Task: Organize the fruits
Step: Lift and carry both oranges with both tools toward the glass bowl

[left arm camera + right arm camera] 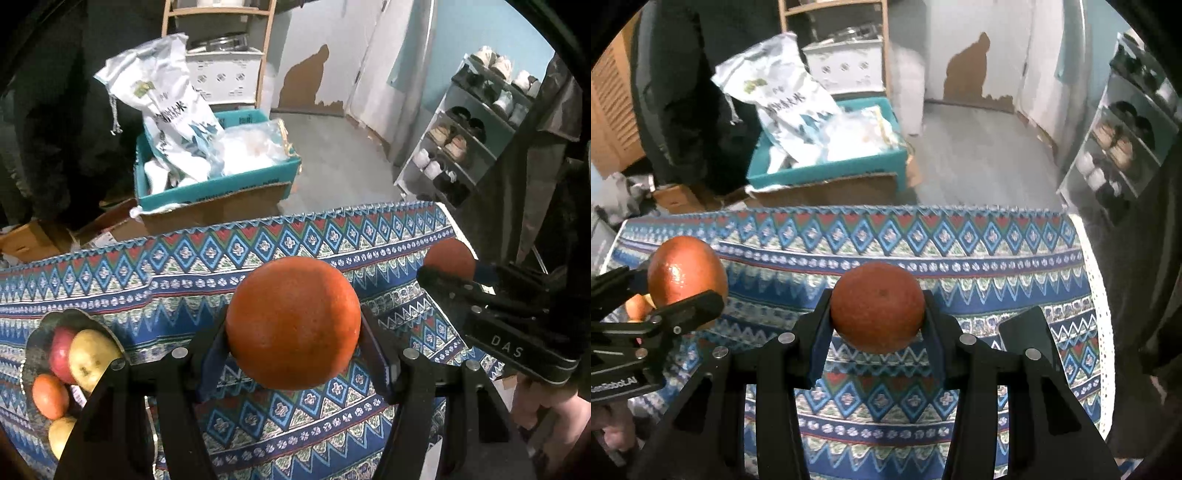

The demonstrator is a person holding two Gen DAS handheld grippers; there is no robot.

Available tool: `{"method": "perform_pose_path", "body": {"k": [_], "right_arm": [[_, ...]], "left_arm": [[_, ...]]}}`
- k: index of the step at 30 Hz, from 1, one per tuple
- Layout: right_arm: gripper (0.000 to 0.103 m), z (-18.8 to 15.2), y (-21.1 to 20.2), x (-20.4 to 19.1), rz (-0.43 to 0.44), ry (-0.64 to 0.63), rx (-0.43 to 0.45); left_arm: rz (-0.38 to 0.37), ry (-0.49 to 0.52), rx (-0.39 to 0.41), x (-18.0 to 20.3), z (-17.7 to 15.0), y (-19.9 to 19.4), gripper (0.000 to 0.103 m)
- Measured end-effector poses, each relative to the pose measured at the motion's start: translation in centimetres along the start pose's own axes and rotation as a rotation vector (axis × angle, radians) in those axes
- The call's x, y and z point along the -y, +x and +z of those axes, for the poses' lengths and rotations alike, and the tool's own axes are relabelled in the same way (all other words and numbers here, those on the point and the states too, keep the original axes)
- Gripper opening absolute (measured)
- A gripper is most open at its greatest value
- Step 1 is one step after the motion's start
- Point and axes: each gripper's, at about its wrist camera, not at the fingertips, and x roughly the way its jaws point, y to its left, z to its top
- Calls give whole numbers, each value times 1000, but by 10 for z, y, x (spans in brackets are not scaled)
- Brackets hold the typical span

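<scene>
The left gripper (293, 332) is clamped on a big orange (293, 323), both jaws pressed to its sides, held in the air above the patterned cloth (258, 254). The right gripper (878, 314) grips a smaller orange (877, 306) the same way, also clear of the cloth. At the left edge of the left view a metal bowl (33, 354) sits on the cloth holding a red apple (61, 350), a yellow fruit (90, 358), a small orange fruit (50, 395) and another yellow one (61, 435), packed touching each other. Beyond the table, a teal box (218, 184) on the floor holds a white printed bag (166, 99) leaning upright and a clear plastic bag (255, 147). A shoe rack (461, 140) stands by the wall.
</scene>
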Motion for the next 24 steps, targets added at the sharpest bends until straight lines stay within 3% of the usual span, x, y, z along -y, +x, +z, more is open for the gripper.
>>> {"method": "perform_pose_path", "body": {"k": [24], "right_arm": [[44,19,-45,-103,145,-142,81]], "left_arm": [[85,-83,87,-73,-25,-83,66]]}}
